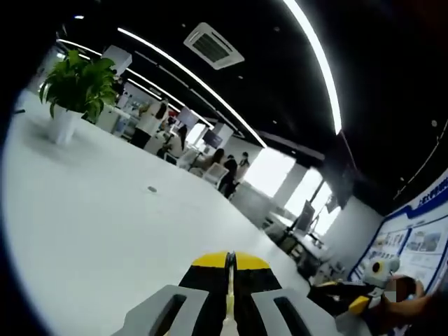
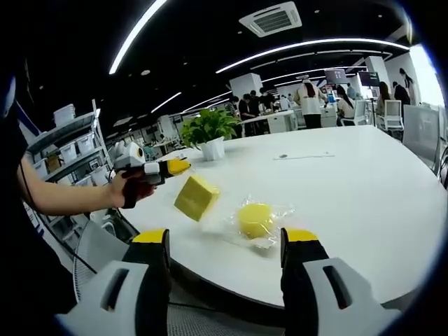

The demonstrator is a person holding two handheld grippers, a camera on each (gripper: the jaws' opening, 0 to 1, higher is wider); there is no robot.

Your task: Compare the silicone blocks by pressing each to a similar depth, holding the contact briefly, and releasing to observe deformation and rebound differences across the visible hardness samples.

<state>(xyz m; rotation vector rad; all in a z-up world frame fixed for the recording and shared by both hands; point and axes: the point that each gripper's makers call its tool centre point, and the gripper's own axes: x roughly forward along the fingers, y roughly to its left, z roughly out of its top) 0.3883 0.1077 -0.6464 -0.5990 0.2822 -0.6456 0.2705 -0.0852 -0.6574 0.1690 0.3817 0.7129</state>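
Observation:
A square yellow silicone block (image 2: 196, 197) stands tilted on one edge on the white table (image 2: 350, 189). Beside it lies a round yellow block (image 2: 255, 218) inside clear plastic wrap. My right gripper (image 2: 225, 239) is open, its yellow-tipped jaws at the table's near edge, short of both blocks. A hand holds my left gripper (image 2: 175, 166) just left of the square block's top; whether they touch I cannot tell. In the left gripper view my left gripper (image 1: 229, 262) is shut, yellow tips together over bare table, nothing between them. The right gripper (image 1: 357, 302) shows low at the right.
A potted green plant (image 2: 208, 133) (image 1: 77, 84) stands on the table beyond the blocks. A small dark spot (image 1: 152, 189) marks the tabletop. Shelves with boxes (image 2: 66, 150) stand to the left. Desks, chairs and people fill the office behind.

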